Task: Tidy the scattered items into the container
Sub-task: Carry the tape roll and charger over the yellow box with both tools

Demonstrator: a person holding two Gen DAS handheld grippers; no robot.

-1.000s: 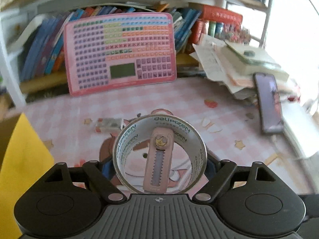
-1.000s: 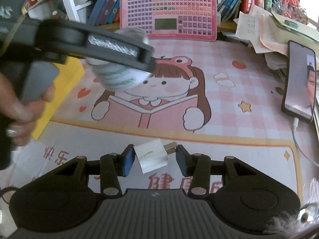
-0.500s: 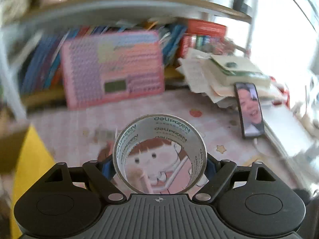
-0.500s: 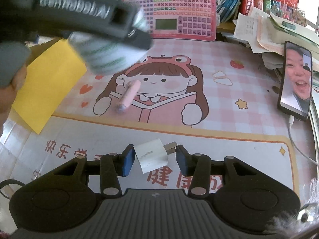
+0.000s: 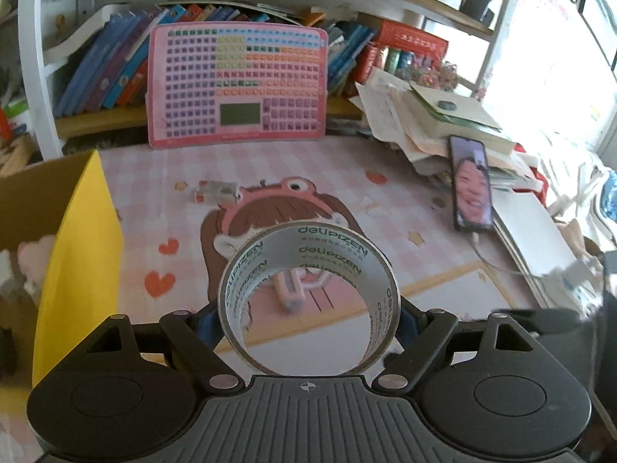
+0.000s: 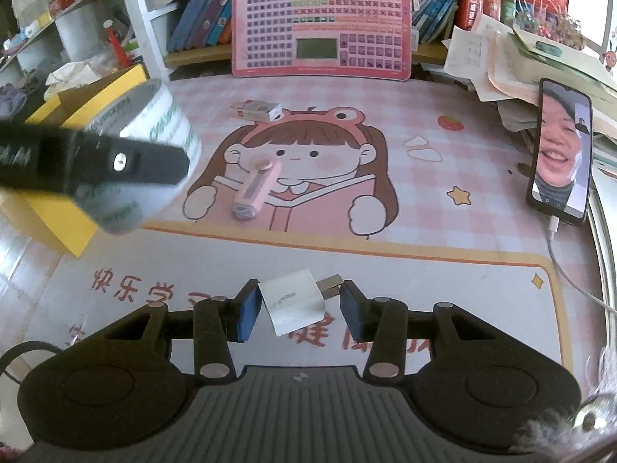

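Observation:
My left gripper is shut on a roll of clear tape printed "deliPIZEN" and holds it above the mat; the roll also shows in the right wrist view. The yellow cardboard box stands to its left, also seen in the right wrist view. My right gripper holds a white plug adapter between its blue pads, low over the mat's front. A pink utility knife and a small clear-wrapped item lie on the mat.
A pink keyboard toy leans on the bookshelf at the back. A phone with its cable leans against a stack of papers and books on the right. The pink cartoon mat covers the desk.
My left gripper has lifted the tape roll and drawn back and left, nearer the yellow box. The pink knife now lies uncovered on the mat. My right gripper holds still with the adapter.

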